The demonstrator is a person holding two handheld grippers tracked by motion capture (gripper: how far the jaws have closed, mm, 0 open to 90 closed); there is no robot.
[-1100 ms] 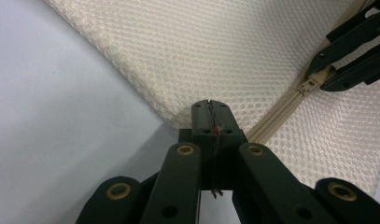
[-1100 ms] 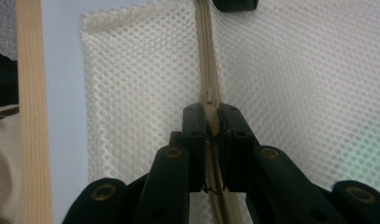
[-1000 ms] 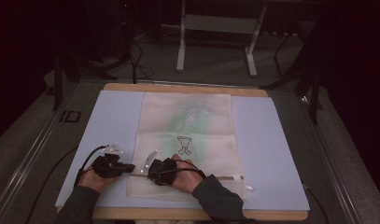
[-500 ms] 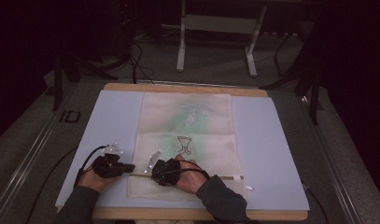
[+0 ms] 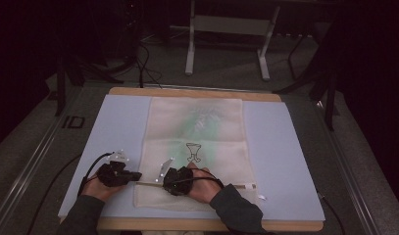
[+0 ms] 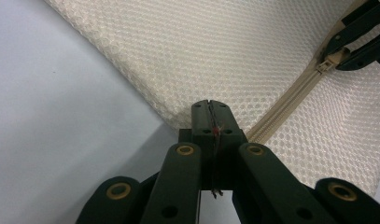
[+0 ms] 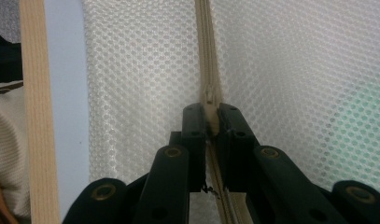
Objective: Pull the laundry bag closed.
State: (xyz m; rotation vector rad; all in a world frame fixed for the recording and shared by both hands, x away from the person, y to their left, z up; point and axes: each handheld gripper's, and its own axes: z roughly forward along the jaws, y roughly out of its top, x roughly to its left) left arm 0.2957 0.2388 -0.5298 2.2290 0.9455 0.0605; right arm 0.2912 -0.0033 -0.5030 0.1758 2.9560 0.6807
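Note:
A cream mesh bag (image 5: 197, 132) lies flat on a light blue mat (image 5: 280, 147), its zipper (image 5: 221, 185) running along the near edge. My left gripper (image 5: 139, 176) is shut on the bag's corner (image 6: 197, 100) at the zipper's left end, and its jaws (image 6: 210, 108) pinch the fabric. Just to the right, my right gripper (image 5: 163, 182) is shut on the zipper pull (image 7: 211, 122); its jaws (image 7: 210, 114) straddle the zipper (image 7: 206, 46). The left gripper view also shows the right gripper's black jaws (image 6: 360, 42) at the slider (image 6: 328, 60).
The mat lies on a wooden board whose front edge (image 7: 33, 116) is close to the zipper. Metal stand legs (image 5: 226, 44) and cables lie on the floor beyond the table. A printed goblet figure (image 5: 193, 152) marks the bag's middle.
My right hand has crept slightly to the right along the zipper. The left hand has stayed where it was.

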